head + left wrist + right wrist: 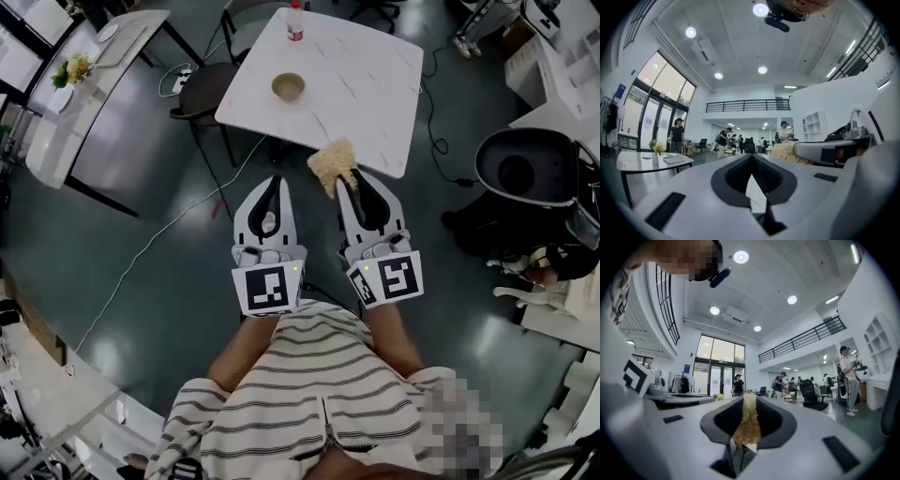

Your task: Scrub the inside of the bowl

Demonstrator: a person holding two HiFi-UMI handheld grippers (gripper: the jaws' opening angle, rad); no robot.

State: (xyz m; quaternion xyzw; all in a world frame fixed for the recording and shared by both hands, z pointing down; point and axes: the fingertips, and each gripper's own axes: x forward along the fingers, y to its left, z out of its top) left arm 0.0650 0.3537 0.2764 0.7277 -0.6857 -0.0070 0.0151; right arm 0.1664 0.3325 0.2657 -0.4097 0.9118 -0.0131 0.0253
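Observation:
A small tan bowl [288,87] stands on the white marble table [366,84], far ahead of both grippers. My right gripper [349,180] is shut on a tan fibrous scrubber [333,161], which sticks out past its tips over the table's near edge. In the right gripper view the scrubber [749,423] fills the slit between the jaws of that gripper [749,401]. My left gripper [273,180] is held beside it, shut and empty. The left gripper view shows its jaws [752,159] closed, with the scrubber [790,152] to the right. The bowl is not in either gripper view.
A red-capped bottle [295,21] stands at the table's far edge. A dark chair [202,89] sits left of the table, and a long white table with flowers [73,70] further left. A black bin [525,169] is at the right. Cables cross the floor.

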